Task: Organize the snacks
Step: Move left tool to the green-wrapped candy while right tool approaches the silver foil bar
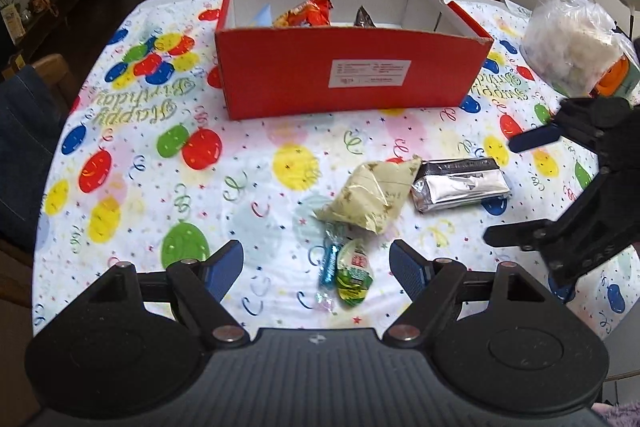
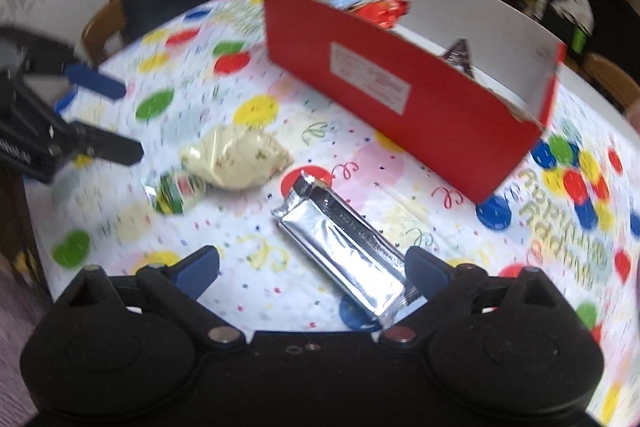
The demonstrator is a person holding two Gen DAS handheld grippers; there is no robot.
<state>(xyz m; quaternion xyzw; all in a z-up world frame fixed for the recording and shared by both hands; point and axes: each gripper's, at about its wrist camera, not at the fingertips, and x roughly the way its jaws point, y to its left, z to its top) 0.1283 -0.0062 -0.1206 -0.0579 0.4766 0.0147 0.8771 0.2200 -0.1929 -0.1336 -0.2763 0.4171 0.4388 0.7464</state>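
Observation:
A red cardboard box [image 1: 280, 67] stands open on the balloon tablecloth and holds an orange snack bag [image 1: 306, 11] and a dark wrapper [image 1: 363, 17]. In front lie a cream packet [image 1: 370, 195], a silver bar [image 1: 460, 184], a green candy [image 1: 354, 273] and a blue candy [image 1: 329, 265]. My left gripper [image 1: 316, 263] is open, with the two candies between its fingers. My right gripper [image 2: 314, 265] is open above the near end of the silver bar [image 2: 344, 239]; it also shows at the right of the left wrist view [image 1: 500, 187]. The box [image 2: 400, 99] is ahead.
A clear plastic bag of white food [image 1: 568, 39] sits at the table's far right by a lamp. Wooden chairs stand around the table, one at left with dark cloth [image 1: 24, 139]. The near table edge [image 1: 40, 307] is close to my left gripper.

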